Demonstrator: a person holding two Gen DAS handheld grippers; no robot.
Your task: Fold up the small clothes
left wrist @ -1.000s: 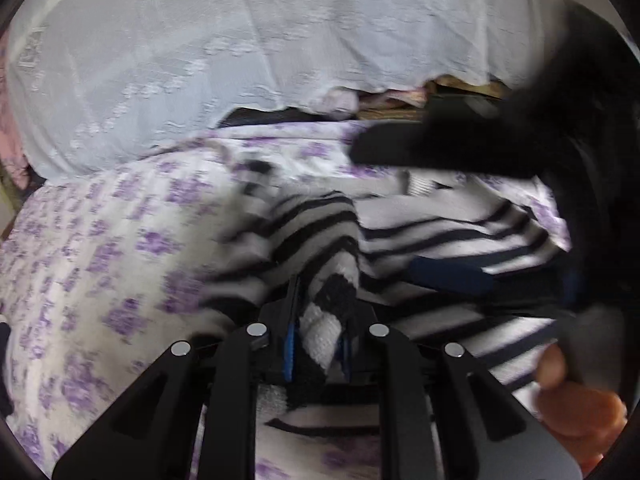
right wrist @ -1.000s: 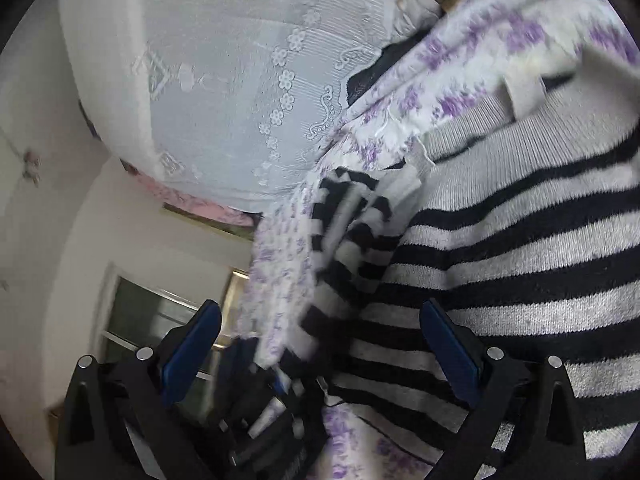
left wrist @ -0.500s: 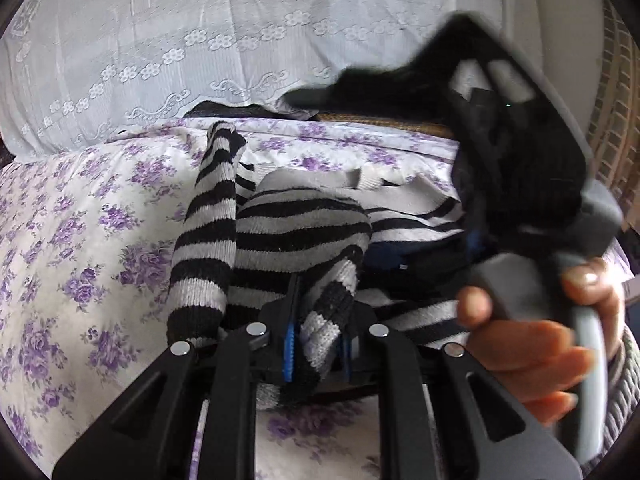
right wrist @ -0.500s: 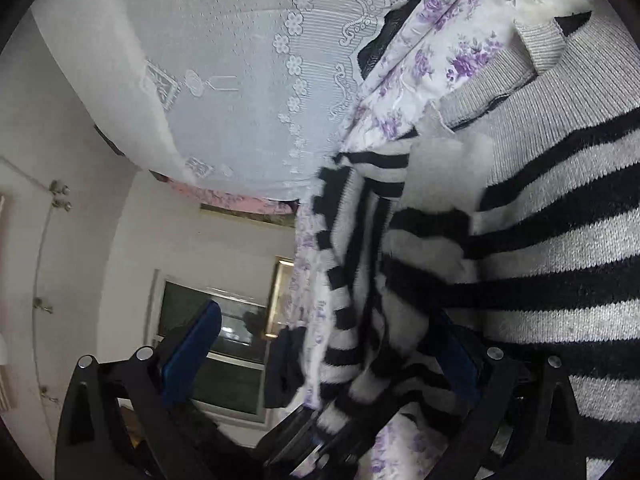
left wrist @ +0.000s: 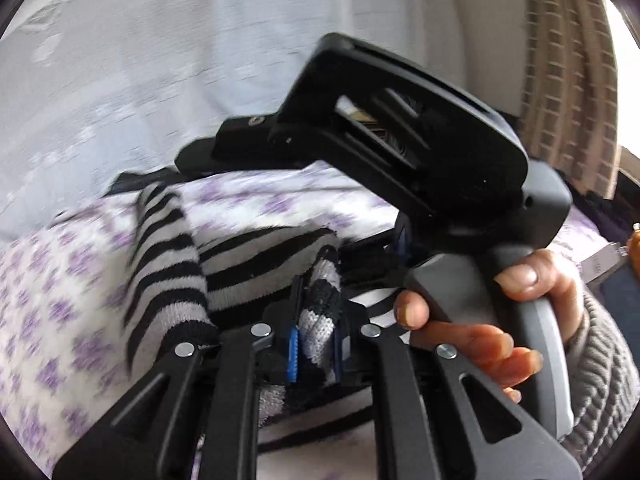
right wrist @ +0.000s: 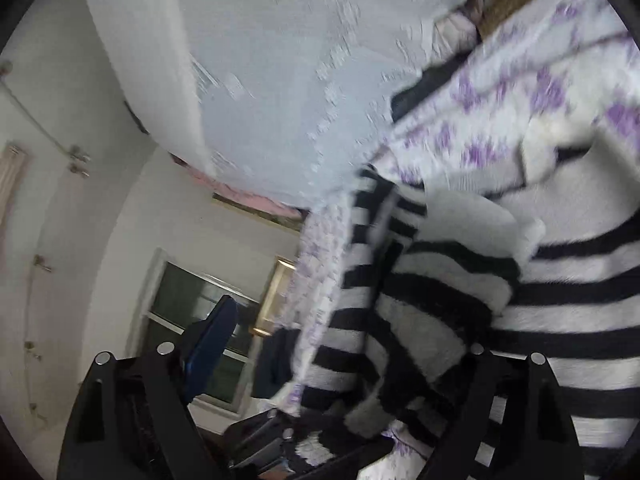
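A white bedsheet with purple flowers lies under a white lace curtain. The left gripper pinches the black-and-white striped knit sweater; the right gripper is closing around its folds.

Black-and-grey striped sweater on white, purple-flowered bedsheet

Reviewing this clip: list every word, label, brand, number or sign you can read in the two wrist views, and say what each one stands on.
None: no readable text in either view.
Black-and-white striped knit sweater: stripes only, no label showing.
White bedsheet with purple flowers: pattern only.
White lace curtain: embroidery, blurred, no letters.
Black left gripper and right gripper: no markings visible.
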